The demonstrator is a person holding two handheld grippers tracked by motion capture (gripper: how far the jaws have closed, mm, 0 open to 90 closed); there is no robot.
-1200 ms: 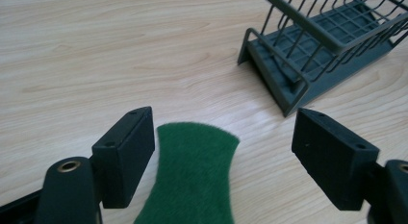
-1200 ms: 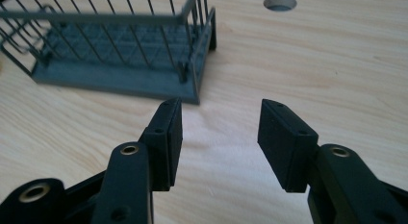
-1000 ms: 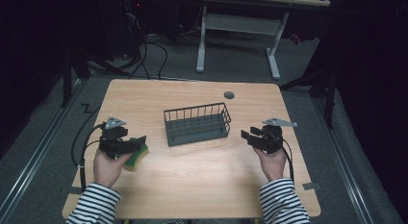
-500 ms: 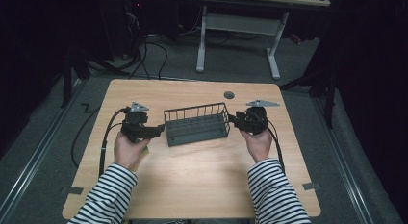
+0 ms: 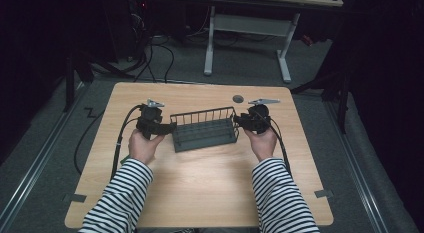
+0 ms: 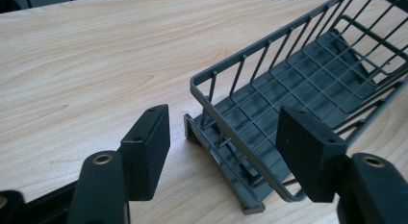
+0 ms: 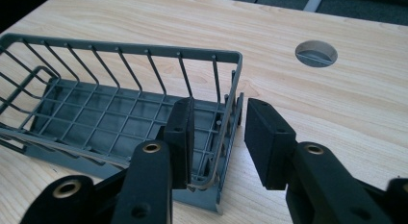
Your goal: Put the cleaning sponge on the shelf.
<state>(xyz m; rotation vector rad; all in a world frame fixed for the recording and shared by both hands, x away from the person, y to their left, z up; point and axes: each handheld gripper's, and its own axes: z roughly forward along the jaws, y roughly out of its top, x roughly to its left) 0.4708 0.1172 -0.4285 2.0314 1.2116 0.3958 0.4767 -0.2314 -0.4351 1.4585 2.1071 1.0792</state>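
A grey wire basket (image 5: 205,130) stands in the middle of the wooden table (image 5: 210,183). My left gripper (image 5: 167,127) is at its left end and my right gripper (image 5: 239,120) at its right end. In the left gripper view the basket's (image 6: 288,89) end wall runs between the black pads (image 6: 146,147) of the left gripper (image 6: 226,152), with room on both sides. In the right gripper view one pad (image 7: 180,135) of the right gripper (image 7: 223,140) is inside the basket (image 7: 110,113) and the other outside the end wall, not pressing. Both pairs of jaws have just been closing.
A round cable hole (image 5: 238,98) lies in the table behind the basket's right end, also seen as the hole (image 7: 316,53) in the right gripper view. The left gripper's cable (image 5: 120,138) loops off the table's left side. A desk frame (image 5: 245,38) stands beyond the far edge.
Both hands have moved inward and away from the person to the basket's two ends. Both pairs of jaws now straddle the end walls and stand narrower than before.
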